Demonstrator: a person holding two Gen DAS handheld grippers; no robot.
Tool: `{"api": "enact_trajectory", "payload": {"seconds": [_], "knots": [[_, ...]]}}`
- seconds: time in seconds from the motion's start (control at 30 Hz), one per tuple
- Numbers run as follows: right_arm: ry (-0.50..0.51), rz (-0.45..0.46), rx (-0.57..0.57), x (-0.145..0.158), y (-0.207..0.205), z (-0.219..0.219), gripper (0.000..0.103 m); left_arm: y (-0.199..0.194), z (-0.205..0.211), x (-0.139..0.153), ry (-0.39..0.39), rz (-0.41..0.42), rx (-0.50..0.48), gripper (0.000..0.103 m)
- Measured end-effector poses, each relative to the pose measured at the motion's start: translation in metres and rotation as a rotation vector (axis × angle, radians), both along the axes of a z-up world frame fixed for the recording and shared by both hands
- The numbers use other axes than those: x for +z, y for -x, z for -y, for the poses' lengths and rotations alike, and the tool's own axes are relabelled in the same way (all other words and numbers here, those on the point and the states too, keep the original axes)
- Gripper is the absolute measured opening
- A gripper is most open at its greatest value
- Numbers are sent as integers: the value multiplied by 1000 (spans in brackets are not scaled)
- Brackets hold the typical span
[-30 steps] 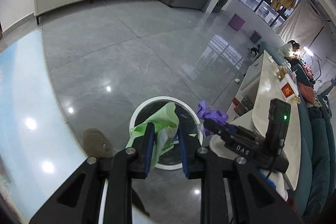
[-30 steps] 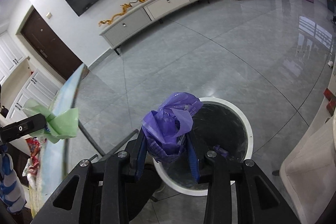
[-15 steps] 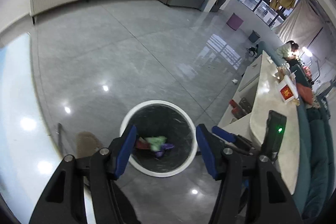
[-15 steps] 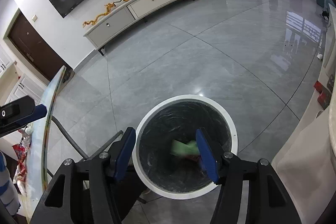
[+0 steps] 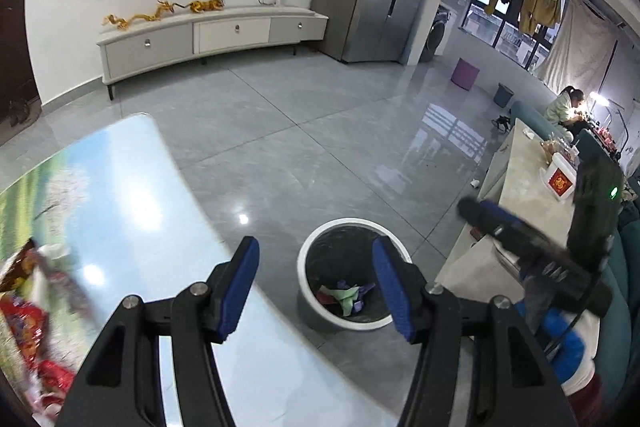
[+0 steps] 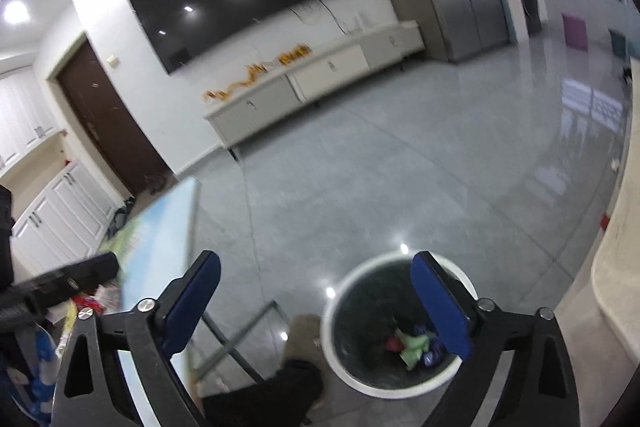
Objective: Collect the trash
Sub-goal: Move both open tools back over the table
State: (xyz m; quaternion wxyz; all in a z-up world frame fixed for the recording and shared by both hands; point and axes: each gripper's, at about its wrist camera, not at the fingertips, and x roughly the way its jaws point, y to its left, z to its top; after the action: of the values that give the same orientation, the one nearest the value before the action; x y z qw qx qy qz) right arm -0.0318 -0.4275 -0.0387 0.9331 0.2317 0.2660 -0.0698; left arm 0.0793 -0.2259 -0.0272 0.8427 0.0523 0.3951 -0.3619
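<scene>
Both grippers gape empty, the right gripper [image 6: 316, 297] having just spread wide, with the left gripper [image 5: 316, 285] nearer the wrappers [image 5: 24, 323] left on the table [image 5: 132, 195], dropped bags [image 5: 346, 297] lying in the bin [image 5: 320, 245] beyond.

1. The left gripper [image 5: 316, 281] has two black plastic arms with triangular cut-outs.
2. Blue pads line the inner faces of its fingers [image 5: 240, 283].
3. A silver screw head sits behind each finger, with a second one further out on each arm.
4. The right gripper [image 6: 316, 307] has the same build: black arms, blue pads, silver screws.
</scene>
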Motion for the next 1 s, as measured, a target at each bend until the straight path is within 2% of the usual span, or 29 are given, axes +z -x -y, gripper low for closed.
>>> {"api": "enact_trajectory", "payload": {"seconds": [0.07, 0.33, 0.5, 0.67, 1.0], "knots": [[4, 46, 26, 17, 3, -13, 103, 6, -21, 6, 9, 16, 19, 57], [35, 206, 159, 70, 5, -70, 103, 25, -119, 18, 20, 60, 140, 57], [60, 256, 226, 86, -3, -104, 103, 27, -189, 18, 46, 67, 244, 57], [74, 206, 342, 90, -25, -146, 103, 27, -252, 7, 27, 67, 327, 57], [53, 66, 557, 54, -70, -216, 101, 18, -291, -44, -100, -16, 321, 57]]}}
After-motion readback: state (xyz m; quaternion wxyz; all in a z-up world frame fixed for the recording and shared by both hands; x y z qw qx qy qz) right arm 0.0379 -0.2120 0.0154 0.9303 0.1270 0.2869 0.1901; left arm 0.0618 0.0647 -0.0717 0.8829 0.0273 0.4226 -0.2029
